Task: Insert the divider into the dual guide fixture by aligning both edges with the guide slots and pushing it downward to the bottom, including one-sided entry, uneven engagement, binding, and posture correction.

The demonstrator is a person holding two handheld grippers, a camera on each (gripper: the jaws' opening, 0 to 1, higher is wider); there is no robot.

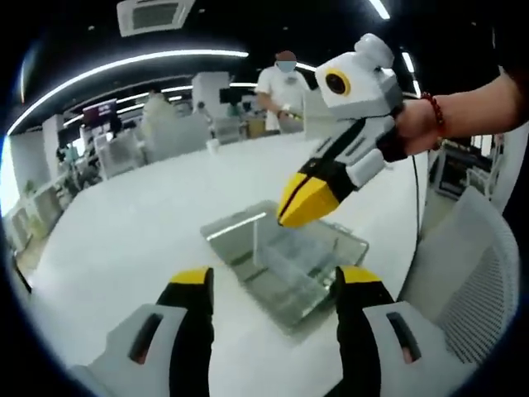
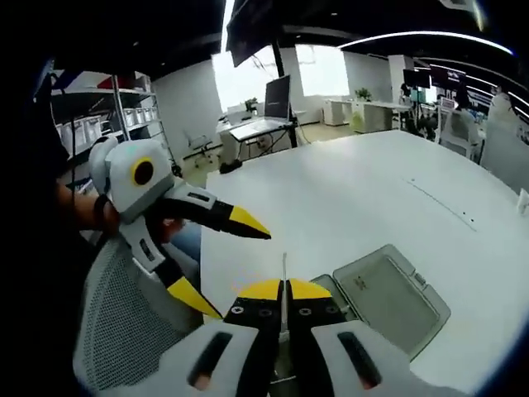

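While pinched, thin clear divider point(image 2: 284, 285).

Two grippers point(image 1: 269, 285) point(image 1: 307, 201), one divider point(image 2: 284, 285), one clear fixture point(image 1: 285, 256), one lid point(image 2: 388, 302), one mesh chair point(image 1: 479, 281), one table point(image 1: 140, 223).

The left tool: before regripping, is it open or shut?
Open: the left tool has its yellow-tipped jaws standing wide apart with nothing between them.
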